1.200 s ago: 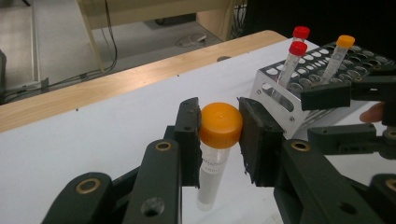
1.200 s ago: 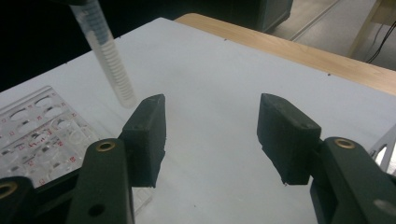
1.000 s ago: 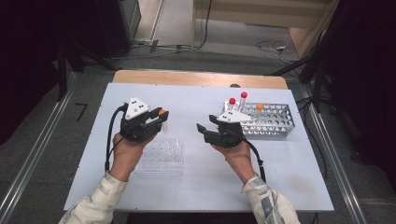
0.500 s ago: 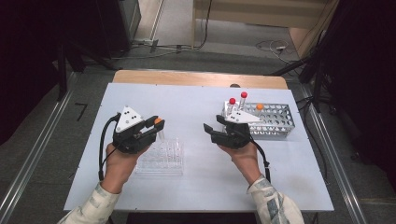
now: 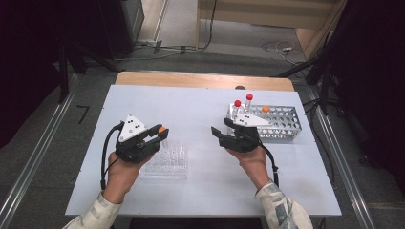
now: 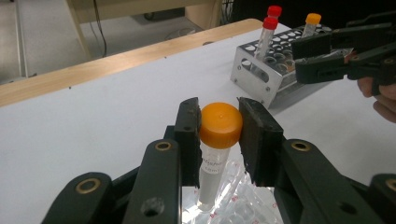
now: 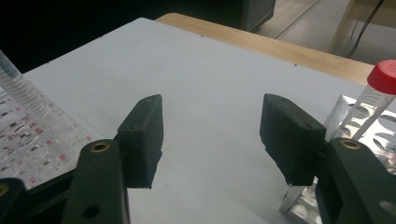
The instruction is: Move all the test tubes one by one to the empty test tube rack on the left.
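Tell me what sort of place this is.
Probably a lab bench set up for recording: a metal tube rack with capped tubes, a clear plastic rack, and an orange-capped tube held in the left gripper.

On the table (image 5: 200,102) the plastic rack (image 5: 165,160) lies left and the metal rack (image 5: 277,123) right, well apart; three tubes (image 5: 249,102) stand in the metal rack's left end; another tube (image 6: 215,149) hangs over the plastic rack.

On the white tabletop (image 5: 200,109), the left gripper (image 5: 160,132) at centre left holds an orange-capped tube (image 5: 162,129) above a clear plastic rack (image 5: 167,160). Right of centre, the right gripper (image 5: 217,135) lies just beside a metal rack (image 5: 282,123) carrying two red-capped tubes (image 5: 249,98) and an orange-capped one.
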The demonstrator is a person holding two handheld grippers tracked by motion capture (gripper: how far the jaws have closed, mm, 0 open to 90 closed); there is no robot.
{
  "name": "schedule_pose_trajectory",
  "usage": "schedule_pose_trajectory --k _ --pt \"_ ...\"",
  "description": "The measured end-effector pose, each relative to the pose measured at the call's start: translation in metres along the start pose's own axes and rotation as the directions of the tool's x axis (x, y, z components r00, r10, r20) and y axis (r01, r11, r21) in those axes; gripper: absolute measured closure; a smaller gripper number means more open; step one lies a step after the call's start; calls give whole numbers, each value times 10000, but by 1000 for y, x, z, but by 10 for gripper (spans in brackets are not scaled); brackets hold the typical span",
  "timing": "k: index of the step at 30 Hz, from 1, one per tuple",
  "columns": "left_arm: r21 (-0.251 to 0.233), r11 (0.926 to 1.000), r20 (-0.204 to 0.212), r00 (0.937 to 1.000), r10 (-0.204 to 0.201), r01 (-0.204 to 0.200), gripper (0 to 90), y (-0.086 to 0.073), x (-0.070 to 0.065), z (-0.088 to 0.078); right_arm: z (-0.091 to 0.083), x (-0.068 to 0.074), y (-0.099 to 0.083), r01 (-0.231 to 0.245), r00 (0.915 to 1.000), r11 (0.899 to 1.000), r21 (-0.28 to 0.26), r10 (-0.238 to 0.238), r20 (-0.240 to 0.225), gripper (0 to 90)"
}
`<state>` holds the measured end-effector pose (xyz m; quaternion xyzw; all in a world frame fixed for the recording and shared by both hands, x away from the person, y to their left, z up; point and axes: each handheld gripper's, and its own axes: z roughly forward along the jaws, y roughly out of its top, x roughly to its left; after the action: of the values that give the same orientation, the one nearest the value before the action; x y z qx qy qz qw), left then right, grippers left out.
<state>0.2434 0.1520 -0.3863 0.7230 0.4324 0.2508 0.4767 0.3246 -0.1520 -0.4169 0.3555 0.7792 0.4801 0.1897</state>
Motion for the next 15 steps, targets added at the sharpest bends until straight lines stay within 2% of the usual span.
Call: schedule_pose_trajectory --k 7,11,15 --pt "-4 10000 138 9999 -5 5 704 -10 0 3 1 -1 -1 -6 10000 10000 35 6 31 380" --pt "229 9996 162 9998 138 -142 703 -17 -2 9 1 -1 -1 8 10000 10000 48 -8 31 381" --pt "309 9994 187 9998 114 -120 701 -24 -2 14 1 -1 -2 35 10000 10000 58 -35 12 380"
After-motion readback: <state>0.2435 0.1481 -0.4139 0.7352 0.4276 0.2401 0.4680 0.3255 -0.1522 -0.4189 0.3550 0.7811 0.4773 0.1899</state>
